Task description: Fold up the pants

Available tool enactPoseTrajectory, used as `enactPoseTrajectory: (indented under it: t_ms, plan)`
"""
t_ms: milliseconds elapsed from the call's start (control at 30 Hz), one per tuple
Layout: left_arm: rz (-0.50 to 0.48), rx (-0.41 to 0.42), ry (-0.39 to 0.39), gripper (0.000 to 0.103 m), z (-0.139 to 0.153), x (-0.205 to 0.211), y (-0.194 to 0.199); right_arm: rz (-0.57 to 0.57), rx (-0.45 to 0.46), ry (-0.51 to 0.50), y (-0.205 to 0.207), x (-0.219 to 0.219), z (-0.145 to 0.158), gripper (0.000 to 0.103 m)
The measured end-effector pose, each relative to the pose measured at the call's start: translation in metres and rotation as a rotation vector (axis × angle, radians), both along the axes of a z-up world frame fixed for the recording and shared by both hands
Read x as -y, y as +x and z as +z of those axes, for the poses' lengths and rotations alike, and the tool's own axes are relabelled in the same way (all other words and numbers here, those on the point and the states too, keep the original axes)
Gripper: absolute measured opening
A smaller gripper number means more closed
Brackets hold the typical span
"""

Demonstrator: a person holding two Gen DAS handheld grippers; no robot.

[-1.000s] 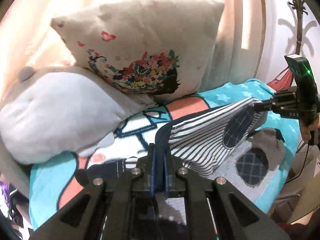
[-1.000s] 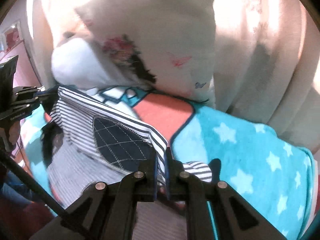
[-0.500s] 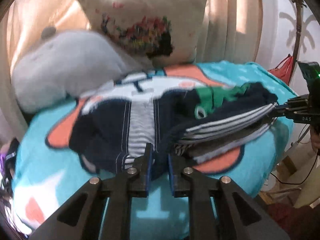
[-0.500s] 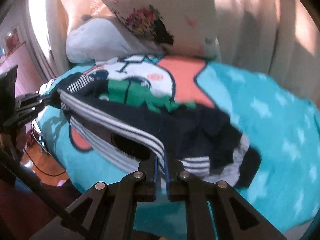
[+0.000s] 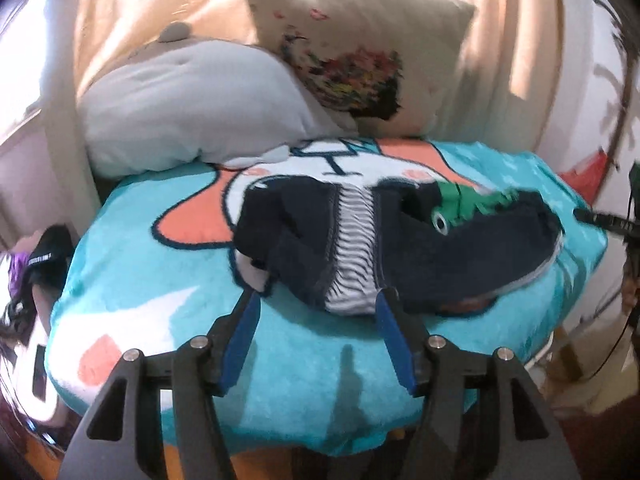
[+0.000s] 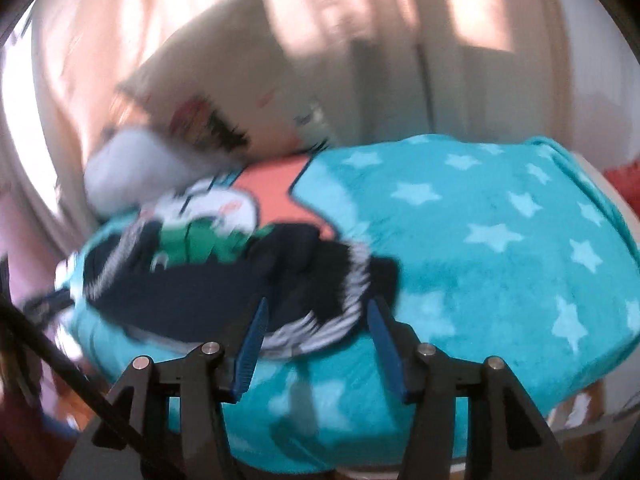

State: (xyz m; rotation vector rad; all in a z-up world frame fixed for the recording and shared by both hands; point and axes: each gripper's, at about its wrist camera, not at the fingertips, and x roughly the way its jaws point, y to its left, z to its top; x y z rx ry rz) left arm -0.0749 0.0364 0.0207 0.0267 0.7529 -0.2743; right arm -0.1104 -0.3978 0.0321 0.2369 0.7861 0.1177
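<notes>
A teal blanket [image 5: 132, 292] with white stars and an orange-and-white cartoon print fills the centre of both views. At upper left a grey plush cushion [image 5: 188, 104] lies touching a beige pillow [image 5: 360, 40] with floral print at upper centre. Pale curtains [image 5: 512, 32] hang behind them.

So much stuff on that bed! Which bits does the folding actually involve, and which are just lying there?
Part of the job:
pants
left gripper, open
right gripper, open

Just lying about:
blanket
grey cushion
flowered pillow
curtain
</notes>
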Motion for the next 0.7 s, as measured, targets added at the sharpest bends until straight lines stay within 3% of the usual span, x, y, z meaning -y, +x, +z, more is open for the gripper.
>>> enactPoseTrajectory:
  t_ms: [133, 233, 267, 300, 600, 700]
  plan:
    - [0.017, -0.004, -0.048, 0.059, 0.006, 0.003, 0.009, -0.013, -0.025, 0.045, 0.028, 0.006, -0.013, 0.052]
    - [0.015, 0.005, -0.06, 0.062, 0.012, 0.01, 0.015, 0.023, -0.057, 0.058, 0.051, -0.004, -0.024, 0.034]
    - [0.023, 0.011, -0.057, 0.065, 0.014, 0.012, 0.018, 0.033, -0.08, 0.071, 0.057, -0.007, -0.029, 0.016]
    - [0.035, 0.019, -0.056, 0.066, 0.016, 0.014, 0.02, 0.03, -0.09, 0.067, 0.059, -0.008, -0.032, 0.01]
    - [0.074, -0.036, -0.111, 0.066, 0.008, 0.02, 0.047, -0.169, -0.091, -0.065, 0.048, 0.023, -0.028, 0.006]
    - [0.079, -0.054, -0.118, 0.066, 0.004, 0.023, 0.052, -0.176, -0.118, -0.03, 0.047, 0.03, -0.034, 0.012]
